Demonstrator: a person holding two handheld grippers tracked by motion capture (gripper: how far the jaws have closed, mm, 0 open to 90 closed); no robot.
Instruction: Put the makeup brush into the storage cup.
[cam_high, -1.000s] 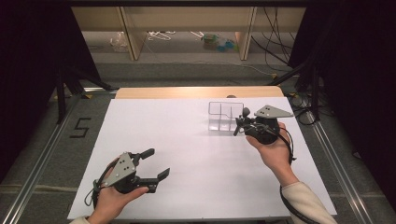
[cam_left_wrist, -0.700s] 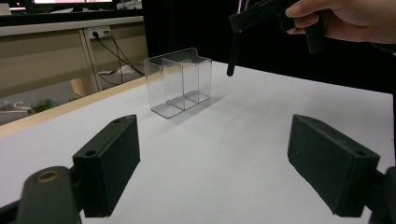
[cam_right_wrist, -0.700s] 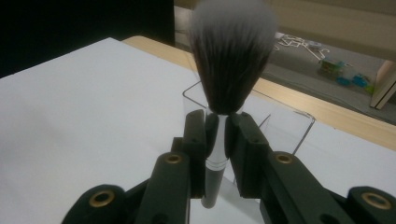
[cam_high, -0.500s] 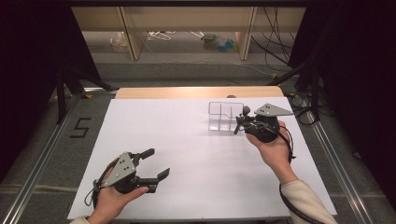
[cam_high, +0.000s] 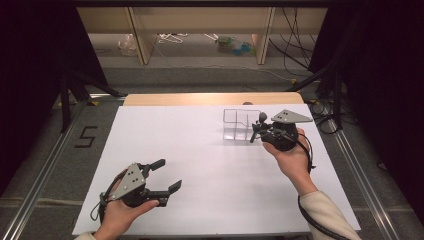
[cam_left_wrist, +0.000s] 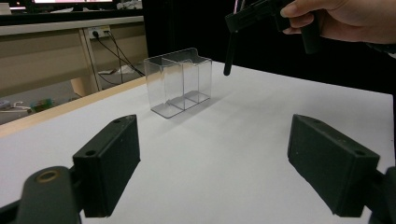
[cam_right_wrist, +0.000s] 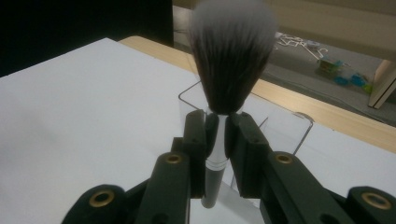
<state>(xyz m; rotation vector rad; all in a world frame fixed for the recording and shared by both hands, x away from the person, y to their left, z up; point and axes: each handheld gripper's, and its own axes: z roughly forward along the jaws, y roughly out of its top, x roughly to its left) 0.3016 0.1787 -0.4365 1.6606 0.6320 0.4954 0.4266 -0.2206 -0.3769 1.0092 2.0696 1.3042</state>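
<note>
"5" — on the floor (cam_high: 86, 137)

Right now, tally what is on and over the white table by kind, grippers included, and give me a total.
Grippers: 2, the left gripper with jaws open and the right gripper clamped on the brush.
Makeup brush: 1, bristles up.
Clear organizer with compartments: 1, standing on the table.
Total: 4
</note>
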